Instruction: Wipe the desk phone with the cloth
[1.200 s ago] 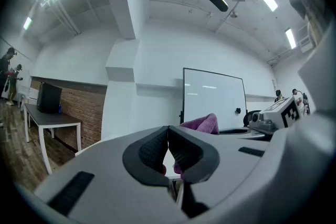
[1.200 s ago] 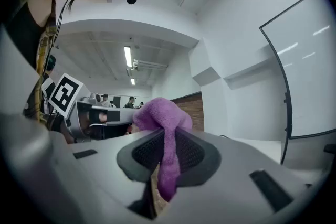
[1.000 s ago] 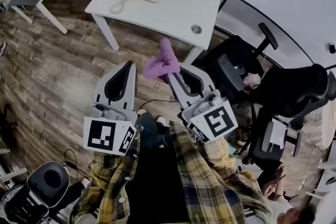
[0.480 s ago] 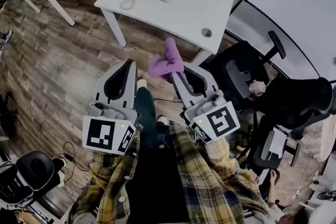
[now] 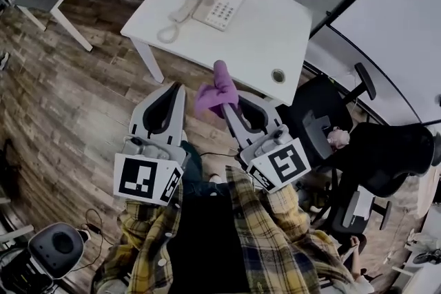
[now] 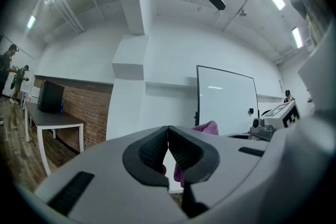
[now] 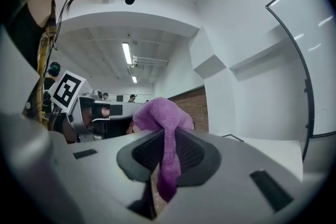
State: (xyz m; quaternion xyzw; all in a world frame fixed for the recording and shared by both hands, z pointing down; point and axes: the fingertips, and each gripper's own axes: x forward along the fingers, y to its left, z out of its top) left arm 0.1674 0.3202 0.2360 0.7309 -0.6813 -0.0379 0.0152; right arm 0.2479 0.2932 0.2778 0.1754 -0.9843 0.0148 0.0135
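Cloth (image 5: 219, 85) in right tool (image 5: 228, 102)

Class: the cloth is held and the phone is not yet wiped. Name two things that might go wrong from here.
1. The right gripper pinches only a thin fold of the cloth; rubbing might pull it free.
2. The handset rests on the phone and its cord loops near the desk edge; a wipe might dislodge or snag them.
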